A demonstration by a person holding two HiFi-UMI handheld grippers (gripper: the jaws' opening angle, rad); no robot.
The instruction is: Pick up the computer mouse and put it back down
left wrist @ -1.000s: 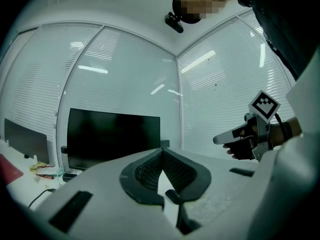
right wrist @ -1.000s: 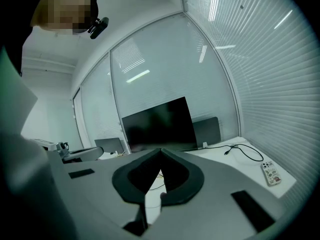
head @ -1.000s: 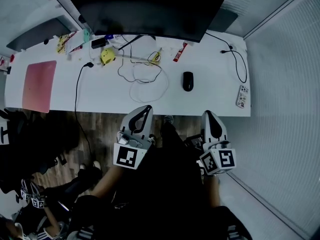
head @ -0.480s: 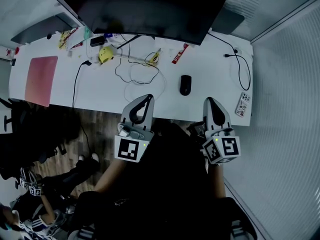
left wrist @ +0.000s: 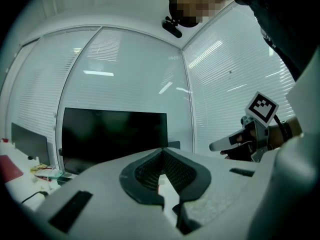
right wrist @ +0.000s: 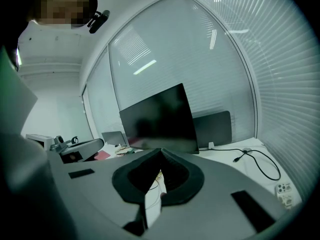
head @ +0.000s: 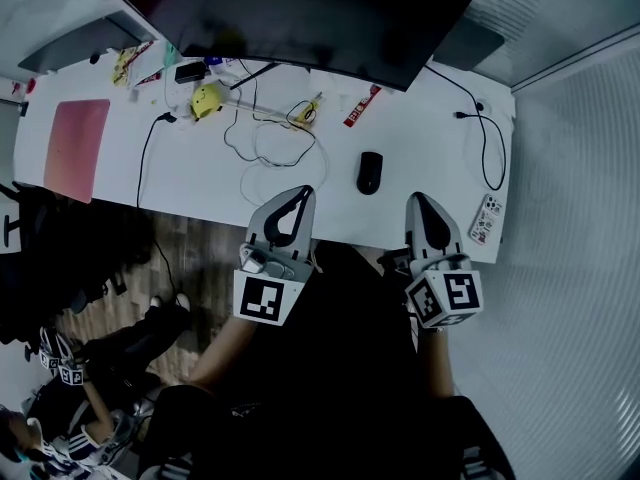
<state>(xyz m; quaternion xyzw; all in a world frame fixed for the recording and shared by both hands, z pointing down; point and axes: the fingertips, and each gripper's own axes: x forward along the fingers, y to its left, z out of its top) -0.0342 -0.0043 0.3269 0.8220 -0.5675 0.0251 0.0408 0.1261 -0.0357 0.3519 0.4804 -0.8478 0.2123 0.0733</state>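
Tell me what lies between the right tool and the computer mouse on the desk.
Nothing but tabletop: in the head view, only bare white desk separates the right tool from the computer mouse.

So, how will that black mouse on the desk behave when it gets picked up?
Probably rigid and light: the black computer mouse looks like a small hard shell. Its smooth domed top may be slippery to pinch. Lying flat on the white desk, it should slide, not roll, if nudged.
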